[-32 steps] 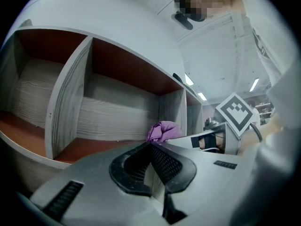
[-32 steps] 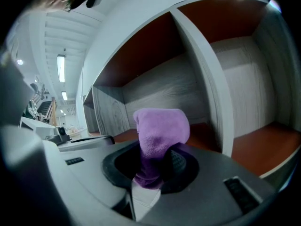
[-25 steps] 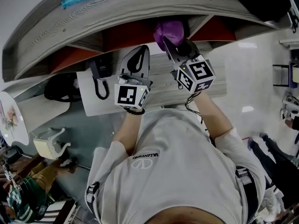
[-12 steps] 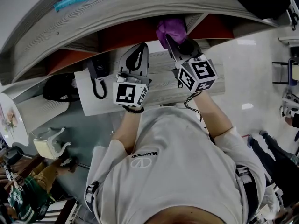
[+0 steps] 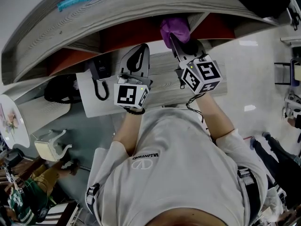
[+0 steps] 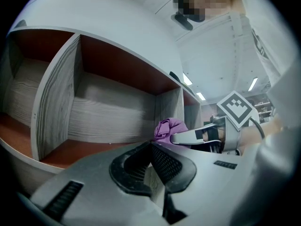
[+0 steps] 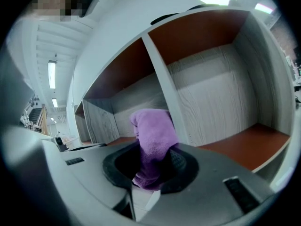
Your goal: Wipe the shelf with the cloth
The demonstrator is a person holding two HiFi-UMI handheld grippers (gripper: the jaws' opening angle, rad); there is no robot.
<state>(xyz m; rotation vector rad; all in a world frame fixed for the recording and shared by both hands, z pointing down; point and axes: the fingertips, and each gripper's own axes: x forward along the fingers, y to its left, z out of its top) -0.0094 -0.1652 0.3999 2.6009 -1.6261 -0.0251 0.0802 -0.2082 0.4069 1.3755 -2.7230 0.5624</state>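
Grey wood-grain shelf across upper frame, right gripper fingers clamped on purple cloth, left gripper fingers together at centre

Head view looks steeply down over the person onto the shelf. Left gripper view, low and close, looks into the compartments, with the right gripper at its right edge. Right gripper view sits close to the divider. All three share the cloth.
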